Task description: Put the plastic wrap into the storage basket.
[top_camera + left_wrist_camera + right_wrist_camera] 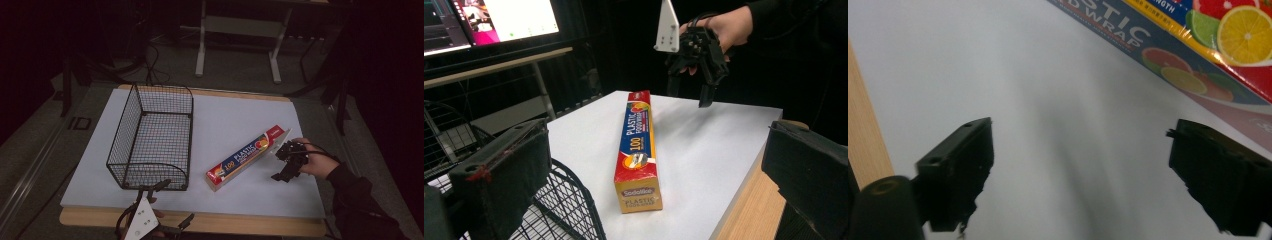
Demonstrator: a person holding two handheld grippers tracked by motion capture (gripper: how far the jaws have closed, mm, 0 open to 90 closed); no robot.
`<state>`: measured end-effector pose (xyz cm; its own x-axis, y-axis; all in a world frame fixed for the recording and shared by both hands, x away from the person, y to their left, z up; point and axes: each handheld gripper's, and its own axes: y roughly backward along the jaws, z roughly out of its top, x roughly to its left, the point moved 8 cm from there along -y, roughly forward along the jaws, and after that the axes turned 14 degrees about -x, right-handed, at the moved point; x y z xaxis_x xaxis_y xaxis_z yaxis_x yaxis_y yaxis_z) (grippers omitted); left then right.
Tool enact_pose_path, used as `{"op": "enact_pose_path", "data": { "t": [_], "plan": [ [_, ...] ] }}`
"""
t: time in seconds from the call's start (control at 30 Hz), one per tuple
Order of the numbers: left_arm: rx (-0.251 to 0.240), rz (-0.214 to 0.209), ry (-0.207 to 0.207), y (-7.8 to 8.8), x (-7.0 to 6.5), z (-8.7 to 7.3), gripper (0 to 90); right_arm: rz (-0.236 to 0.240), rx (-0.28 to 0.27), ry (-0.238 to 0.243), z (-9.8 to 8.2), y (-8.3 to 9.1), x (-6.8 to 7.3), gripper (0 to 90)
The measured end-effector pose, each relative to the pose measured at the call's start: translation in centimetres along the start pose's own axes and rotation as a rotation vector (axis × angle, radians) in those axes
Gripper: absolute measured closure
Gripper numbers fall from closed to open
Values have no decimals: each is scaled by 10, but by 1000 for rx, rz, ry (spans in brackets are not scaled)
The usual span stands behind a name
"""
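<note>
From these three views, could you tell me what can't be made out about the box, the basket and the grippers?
- Plastic wrap box: in the right gripper view the frame edge cuts off most of it.
- Wire basket: in the left gripper view the left jaw and the frame edge hide most of it.
- Left gripper: in the high view the bottom edge crops it.
- Small print on the box: too small in the high view.
- Right gripper: dark and small in the high view.

Lab: monitors (489,22), bare work table (240,115)
</note>
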<state>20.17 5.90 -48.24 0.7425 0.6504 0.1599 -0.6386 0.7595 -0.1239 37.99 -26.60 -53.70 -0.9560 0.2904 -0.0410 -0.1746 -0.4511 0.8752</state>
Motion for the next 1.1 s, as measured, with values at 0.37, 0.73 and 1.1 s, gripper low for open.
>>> {"op": "enact_pose_path", "data": {
  "t": [0.37,0.73,1.1],
  "plan": [
    [-2,2,2,0,0,0,1,-38,106,37,22,-6,-7,105],
    [-2,11,6,2,1,0,1,-73,155,286,50,-17,-9,138],
    [0,19,11,5,2,0,1,-41,223,422,69,-39,-14,110]
  ]
}}
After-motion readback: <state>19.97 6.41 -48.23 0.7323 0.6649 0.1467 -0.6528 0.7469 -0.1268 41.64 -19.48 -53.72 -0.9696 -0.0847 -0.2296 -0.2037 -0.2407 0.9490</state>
